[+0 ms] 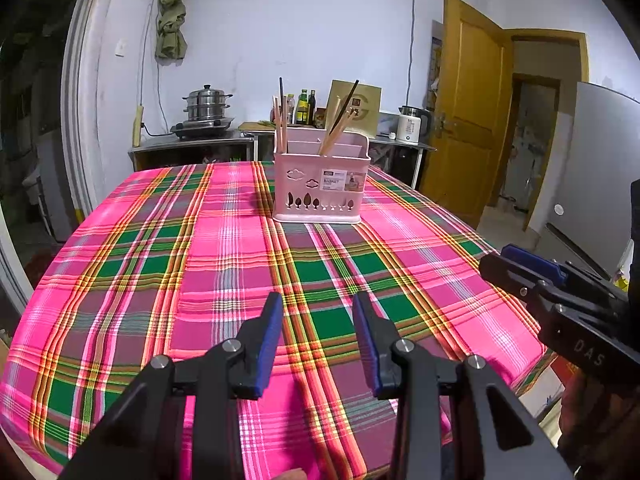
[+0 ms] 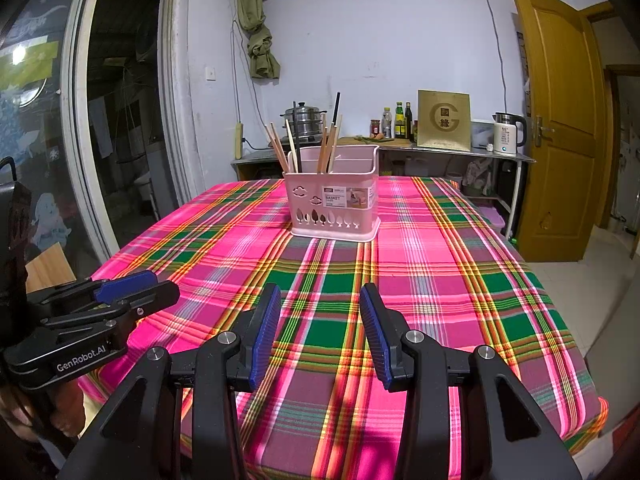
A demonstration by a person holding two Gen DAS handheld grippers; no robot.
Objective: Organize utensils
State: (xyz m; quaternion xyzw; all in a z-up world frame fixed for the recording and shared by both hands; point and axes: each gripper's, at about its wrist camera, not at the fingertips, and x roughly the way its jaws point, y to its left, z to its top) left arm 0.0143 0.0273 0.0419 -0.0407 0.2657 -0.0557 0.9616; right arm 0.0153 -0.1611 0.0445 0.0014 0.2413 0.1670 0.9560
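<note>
A pink plastic utensil basket (image 1: 320, 188) stands upright near the far middle of the table; it also shows in the right wrist view (image 2: 334, 204). Several wooden and dark chopsticks (image 1: 334, 128) stand in its compartments, also in the right wrist view (image 2: 326, 148). My left gripper (image 1: 318, 312) is open and empty, low over the near part of the plaid tablecloth (image 1: 160, 280). My right gripper (image 2: 320, 304) is open and empty, beside it. Each gripper shows in the other's view: the right one at the right edge (image 1: 520, 268), the left one at the left edge (image 2: 140, 288).
The pink and green plaid cloth (image 2: 460, 280) covers the whole table. Behind it a steel counter (image 1: 192, 146) holds a steamer pot (image 1: 206, 104), bottles (image 2: 400, 120), a gold box (image 2: 443, 120) and a kettle (image 2: 506, 134). A wooden door (image 2: 560, 120) stands open at the right.
</note>
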